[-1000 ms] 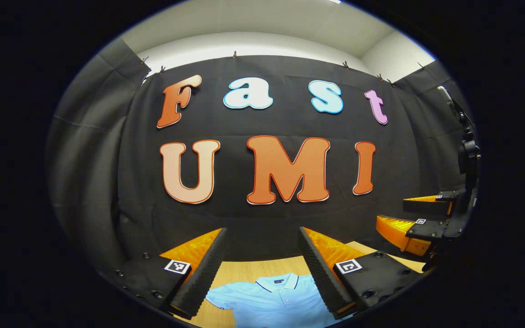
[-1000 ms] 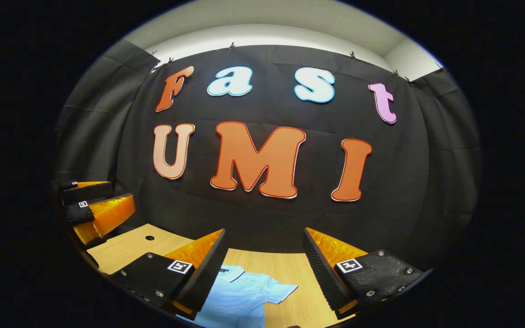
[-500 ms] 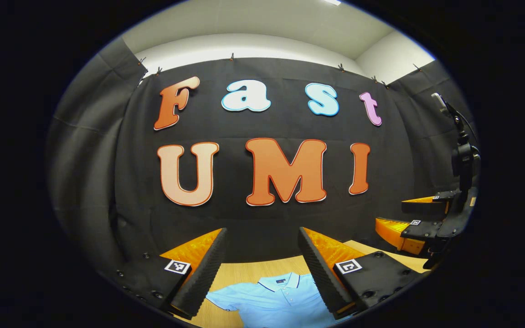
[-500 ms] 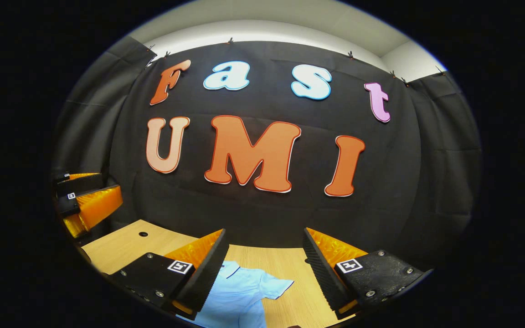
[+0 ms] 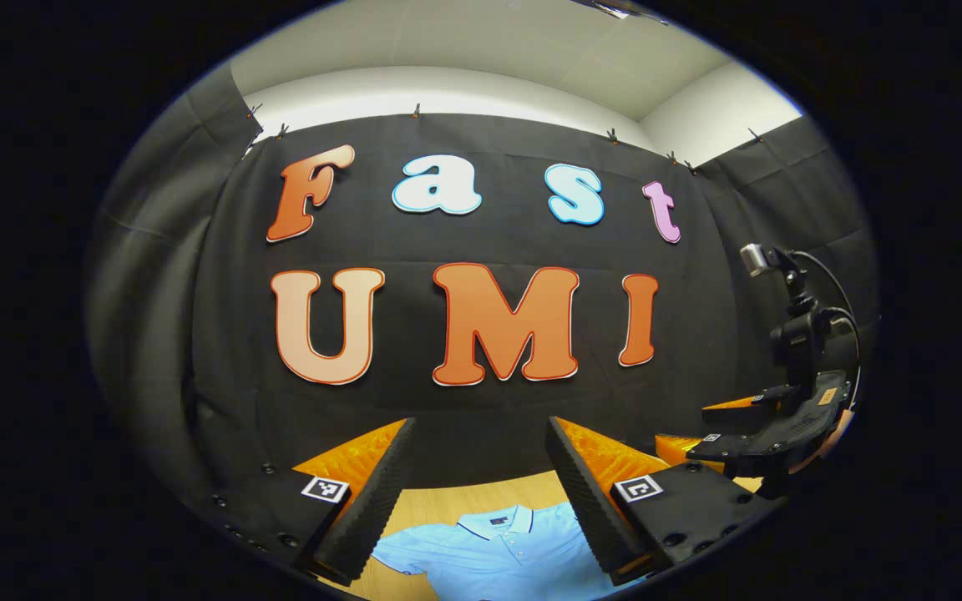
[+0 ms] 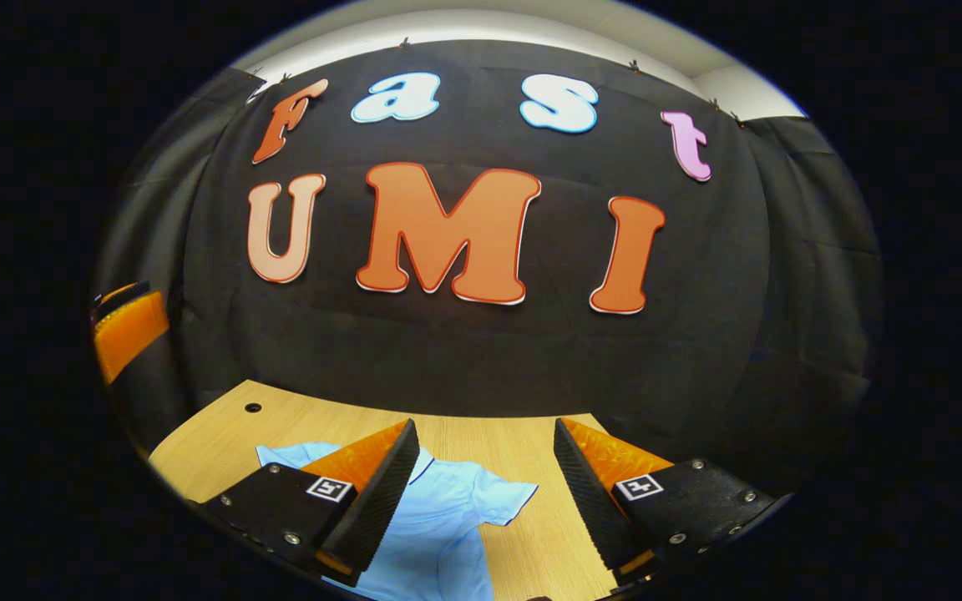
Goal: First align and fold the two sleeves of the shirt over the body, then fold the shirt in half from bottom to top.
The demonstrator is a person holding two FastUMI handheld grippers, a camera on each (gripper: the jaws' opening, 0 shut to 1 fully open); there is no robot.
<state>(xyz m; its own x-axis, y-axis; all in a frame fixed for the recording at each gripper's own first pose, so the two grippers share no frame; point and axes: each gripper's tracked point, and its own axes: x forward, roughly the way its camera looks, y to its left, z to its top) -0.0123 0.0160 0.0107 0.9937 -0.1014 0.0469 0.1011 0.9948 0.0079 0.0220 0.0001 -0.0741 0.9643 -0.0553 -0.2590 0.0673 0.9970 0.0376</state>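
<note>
A light blue polo shirt [image 5: 493, 551] with a dark-trimmed collar lies flat on the wooden table [image 5: 439, 503], seen low between my left gripper's fingers. My left gripper [image 5: 478, 426] hangs above it, open and empty. In the right gripper view the shirt [image 6: 448, 522] spreads below, with one short sleeve [image 6: 508, 499] pointing right and the other sleeve [image 6: 285, 455] at the left. My right gripper [image 6: 485, 426] is open above the shirt's collar side, holding nothing. The right gripper [image 5: 740, 430] also appears at the right of the left gripper view, its fingers apart.
The wooden table [image 6: 523, 438] runs back to the black cloth wall and has a small round hole [image 6: 253, 408] near its far left corner. My left gripper [image 6: 126, 321] sits at the left edge of the right gripper view.
The right gripper view has tipped downward, so more table and shirt show. In the left gripper view the right gripper has sunk lower. Both grippers stay open.
</note>
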